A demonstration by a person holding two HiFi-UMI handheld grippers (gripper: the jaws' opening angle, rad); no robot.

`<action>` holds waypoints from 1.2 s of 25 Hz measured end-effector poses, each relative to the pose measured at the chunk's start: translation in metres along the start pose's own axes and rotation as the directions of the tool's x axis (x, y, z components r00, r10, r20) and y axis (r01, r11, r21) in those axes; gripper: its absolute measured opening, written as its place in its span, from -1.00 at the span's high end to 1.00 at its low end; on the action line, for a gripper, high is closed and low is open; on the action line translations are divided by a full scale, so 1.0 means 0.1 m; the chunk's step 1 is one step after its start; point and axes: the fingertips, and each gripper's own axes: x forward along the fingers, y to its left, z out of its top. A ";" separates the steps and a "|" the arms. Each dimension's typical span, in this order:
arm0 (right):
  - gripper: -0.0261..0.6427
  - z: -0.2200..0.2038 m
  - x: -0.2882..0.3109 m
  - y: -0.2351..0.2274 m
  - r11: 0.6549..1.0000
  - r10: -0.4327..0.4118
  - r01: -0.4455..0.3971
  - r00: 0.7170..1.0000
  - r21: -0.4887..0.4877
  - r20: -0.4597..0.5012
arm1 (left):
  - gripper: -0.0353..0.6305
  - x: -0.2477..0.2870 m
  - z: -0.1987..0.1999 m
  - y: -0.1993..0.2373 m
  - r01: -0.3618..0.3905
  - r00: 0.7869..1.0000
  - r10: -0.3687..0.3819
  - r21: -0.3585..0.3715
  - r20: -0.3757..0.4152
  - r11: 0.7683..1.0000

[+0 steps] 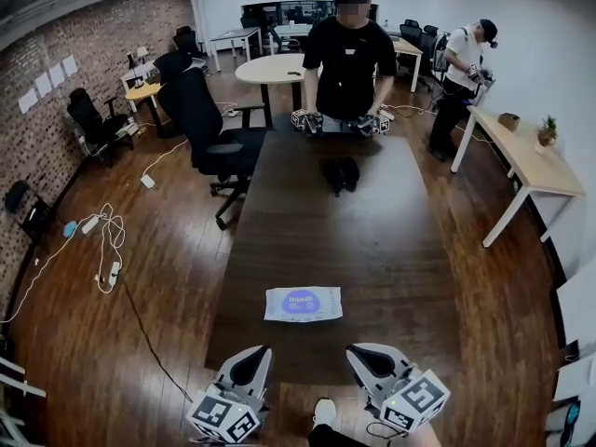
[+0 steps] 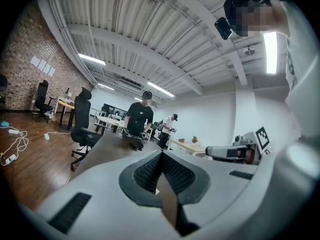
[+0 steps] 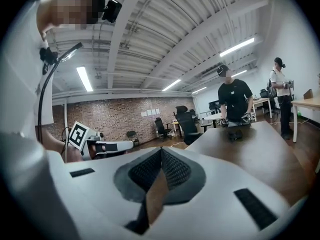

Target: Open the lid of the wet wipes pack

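Note:
The wet wipes pack (image 1: 303, 304) lies flat near the close end of the long dark table (image 1: 372, 250); it is white with a blue-purple oval label on top. Both grippers hover just off the table's near edge, short of the pack. My left gripper (image 1: 252, 362) sits at its lower left, my right gripper (image 1: 366, 358) at its lower right. In the left gripper view the jaws (image 2: 161, 155) meet with nothing between them. In the right gripper view the jaws (image 3: 161, 150) likewise press together empty. Neither gripper view shows the pack.
A black object (image 1: 340, 173) lies on the table's far half. A person (image 1: 349, 54) stands at the far end holding grippers. A black office chair (image 1: 200, 119) stands left of the table, cables (image 1: 102, 240) trail on the floor, and a white desk (image 1: 521, 152) is at right.

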 end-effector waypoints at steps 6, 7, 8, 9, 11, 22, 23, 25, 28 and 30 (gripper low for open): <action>0.90 -0.04 0.36 -0.55 0.998 0.064 -0.065 0.998 -0.009 -0.021 | 0.89 0.61 0.00 0.16 -0.039 0.999 0.039 0.024 -0.010 0.999; 0.90 -0.06 0.43 -0.64 0.997 0.071 -0.071 0.997 -0.011 -0.030 | 0.89 0.69 -0.02 0.19 -0.043 0.999 0.043 0.024 -0.013 0.999; 0.90 -0.09 0.51 -0.73 0.997 0.076 -0.077 0.996 -0.014 -0.041 | 0.89 0.77 -0.03 0.23 -0.047 0.999 0.047 0.022 -0.019 0.999; 0.90 -0.11 0.59 -0.79 0.996 0.081 -0.082 0.995 -0.017 -0.053 | 0.89 0.83 -0.05 0.27 -0.050 0.998 0.051 0.019 -0.028 0.999; 0.90 -0.16 0.74 -0.89 0.995 0.092 -0.094 0.993 -0.025 -0.079 | 0.89 0.94 -0.09 0.37 -0.054 0.997 0.054 0.018 -0.054 0.998; 0.90 -0.79 1.52 -1.16 0.989 0.106 -0.129 0.959 -0.073 -0.262 | 0.89 1.36 -0.68 0.98 -0.019 0.980 0.028 0.046 -0.199 0.999; 0.90 -0.89 1.59 -1.17 0.987 0.108 -0.136 0.952 -0.081 -0.285 | 0.89 1.39 -0.74 1.02 -0.014 0.977 0.022 0.042 -0.213 0.999; 0.90 -1.06 1.72 -1.20 0.983 0.109 -0.153 0.935 -0.106 -0.337 | 0.89 1.44 -0.87 1.10 -0.007 0.969 0.015 0.033 -0.246 0.999; 0.81 -1.26 1.90 -1.22 0.967 0.118 -0.199 0.902 -0.159 -0.416 | 0.89 1.52 -1.13 1.22 -0.002 0.952 0.009 0.025 -0.307 1.000; 0.69 -1.40 2.02 -1.20 0.948 0.124 -0.246 0.870 -0.204 -0.476 | 0.89 1.57 -1.28 1.29 -0.003 0.935 0.008 0.013 -0.353 1.000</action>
